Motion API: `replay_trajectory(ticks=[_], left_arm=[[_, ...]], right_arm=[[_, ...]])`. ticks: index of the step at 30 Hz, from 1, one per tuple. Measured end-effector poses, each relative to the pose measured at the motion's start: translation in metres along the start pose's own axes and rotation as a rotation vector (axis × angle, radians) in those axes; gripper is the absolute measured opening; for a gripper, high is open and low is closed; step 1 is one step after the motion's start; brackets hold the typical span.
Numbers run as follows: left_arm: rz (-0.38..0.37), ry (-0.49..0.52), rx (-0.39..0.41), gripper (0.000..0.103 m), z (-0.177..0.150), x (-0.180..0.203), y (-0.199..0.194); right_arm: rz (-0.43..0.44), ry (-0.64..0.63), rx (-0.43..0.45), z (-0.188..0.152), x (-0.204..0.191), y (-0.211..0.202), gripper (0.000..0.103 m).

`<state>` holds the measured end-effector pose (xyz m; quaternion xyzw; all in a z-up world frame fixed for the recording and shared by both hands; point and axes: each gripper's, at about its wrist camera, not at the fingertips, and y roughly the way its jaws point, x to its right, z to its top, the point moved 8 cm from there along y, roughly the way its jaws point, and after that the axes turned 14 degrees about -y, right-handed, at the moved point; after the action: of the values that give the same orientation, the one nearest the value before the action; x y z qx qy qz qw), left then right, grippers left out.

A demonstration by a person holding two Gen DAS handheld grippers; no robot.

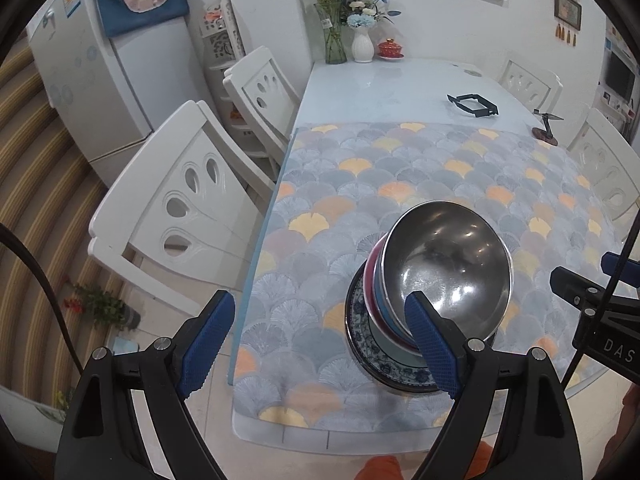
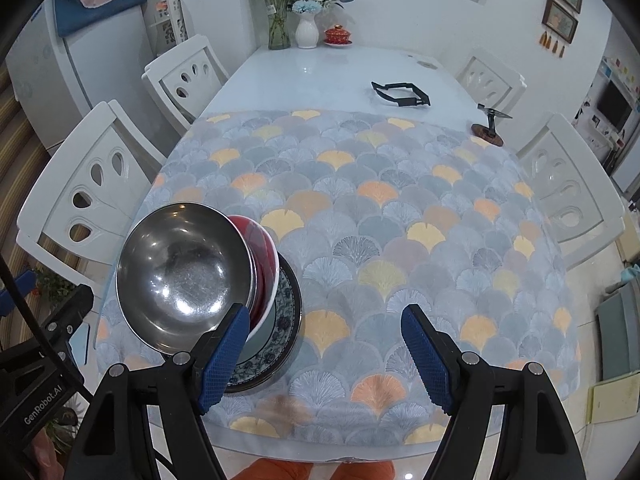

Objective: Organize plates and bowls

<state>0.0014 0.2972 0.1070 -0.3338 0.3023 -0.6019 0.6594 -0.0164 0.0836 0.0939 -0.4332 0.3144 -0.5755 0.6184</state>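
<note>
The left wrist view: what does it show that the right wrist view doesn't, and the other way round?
Only the left wrist view shows the fridge full length and the potted plant on the floor by the near chair.

Only the right wrist view shows the whole chair on the table's right side and the yellow board on the floor.

Both show the steel bowl topping a tilted stack on the patterned plate, the flower vases, and both grippers, left gripper and right gripper, jaws open and empty.

Silver steel bowl [image 2: 182, 276] tops a red bowl [image 2: 262, 256] and what looks like a blue one [image 1: 386, 312]; blue-and-white floral plate [image 2: 286, 320]; grey, yellow, orange fan-patterned cloth [image 2: 360, 216]; blue gripper pads [image 2: 426, 356].
</note>
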Motion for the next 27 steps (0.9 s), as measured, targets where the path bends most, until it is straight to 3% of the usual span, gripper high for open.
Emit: replay_trajectory(ticks=[10,17,23,27], left_arm=[[0.008,0.006,-0.004,0.086,0.001,0.014,-0.005],[0.022,0.014,0.051,0.086,0.012,0.044,-0.018],[0.017,0.006,0.032,0.086,0.011,0.069,-0.021],[0.039,0.061,0.077,0.086,0.014,0.089,-0.032]], right_arm=[[0.038,-0.007,-0.009,-0.003,0.009,-0.005,0.076],[0.024,-0.026,0.01,-0.005,0.036,-0.012,0.076],[0.043,-0.049,0.007,0.0,0.054,-0.013,0.076],[0.029,-0.052,0.003,0.002,0.064,-0.016,0.076]])
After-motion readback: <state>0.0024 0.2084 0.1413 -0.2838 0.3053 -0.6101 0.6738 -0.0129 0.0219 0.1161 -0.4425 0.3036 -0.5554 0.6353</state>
